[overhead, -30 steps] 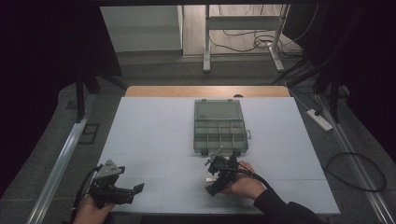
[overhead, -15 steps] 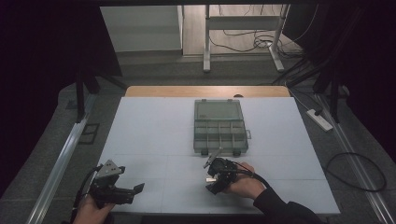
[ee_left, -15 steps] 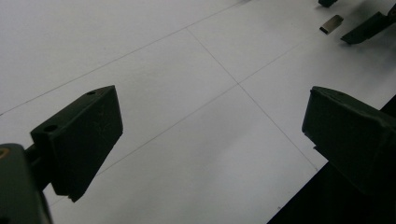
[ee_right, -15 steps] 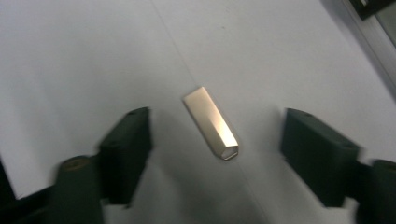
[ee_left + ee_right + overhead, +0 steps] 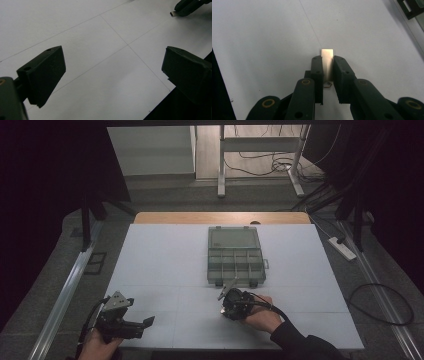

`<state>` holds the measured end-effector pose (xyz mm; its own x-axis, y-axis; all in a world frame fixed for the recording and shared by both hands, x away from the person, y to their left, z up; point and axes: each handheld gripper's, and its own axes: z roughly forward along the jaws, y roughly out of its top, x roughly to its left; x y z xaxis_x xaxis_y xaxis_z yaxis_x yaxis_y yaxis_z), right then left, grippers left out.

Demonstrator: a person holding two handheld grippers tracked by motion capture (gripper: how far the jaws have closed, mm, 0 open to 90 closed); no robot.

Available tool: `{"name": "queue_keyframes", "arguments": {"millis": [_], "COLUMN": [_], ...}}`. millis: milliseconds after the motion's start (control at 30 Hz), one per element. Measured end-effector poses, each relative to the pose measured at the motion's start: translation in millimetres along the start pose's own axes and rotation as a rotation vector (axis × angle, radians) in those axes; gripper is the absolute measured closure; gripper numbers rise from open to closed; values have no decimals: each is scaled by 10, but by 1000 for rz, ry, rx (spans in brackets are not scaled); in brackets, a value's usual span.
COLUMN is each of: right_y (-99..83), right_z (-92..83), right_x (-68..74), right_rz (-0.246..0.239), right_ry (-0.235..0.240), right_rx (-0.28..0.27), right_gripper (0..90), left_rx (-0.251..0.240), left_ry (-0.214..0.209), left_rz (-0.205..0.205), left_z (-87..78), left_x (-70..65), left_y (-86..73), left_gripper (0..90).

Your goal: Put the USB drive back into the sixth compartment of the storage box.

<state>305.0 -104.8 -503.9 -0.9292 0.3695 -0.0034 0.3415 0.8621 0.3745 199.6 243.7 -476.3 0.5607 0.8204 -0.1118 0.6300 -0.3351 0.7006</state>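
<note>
My right gripper (image 5: 327, 65) has just been closing, and now it pinches a small pale flat piece (image 5: 327, 55) between its pads, low over the white table (image 5: 165, 265), just in front of the grey compartment box (image 5: 235, 256). So I judge the pickup done; carrying the piece to the box remains. My left gripper (image 5: 113, 72) waits open with nothing in it, well apart.

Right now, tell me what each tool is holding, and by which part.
The right tool is shut on a small flat metal strip, clamped across its near part, the far end sticking out. Its jaws have just been closing. The left tool is open and holds nothing.
</note>
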Motion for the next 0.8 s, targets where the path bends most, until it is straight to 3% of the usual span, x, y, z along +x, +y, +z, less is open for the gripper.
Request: {"name": "queue_keyframes", "arguments": {"millis": [133,333,800], "right_y": [-3,5,29], "right_z": [-1,-71,-218], "right_x": [-16,-51,-136], "right_rz": [21,56,84], "right_ry": [12,22,17], "right_rx": [-11,-69,-130], "right_gripper": [782,782,782], "left_rx": [0,-1,0], "left_ry": [0,-2,-1], "left_rz": [1,0,0], "left_z": [-1,-1,1], "left_x": [-1,1,2], "left_y": [0,-1,1], "left_gripper": [50,50,50]}}
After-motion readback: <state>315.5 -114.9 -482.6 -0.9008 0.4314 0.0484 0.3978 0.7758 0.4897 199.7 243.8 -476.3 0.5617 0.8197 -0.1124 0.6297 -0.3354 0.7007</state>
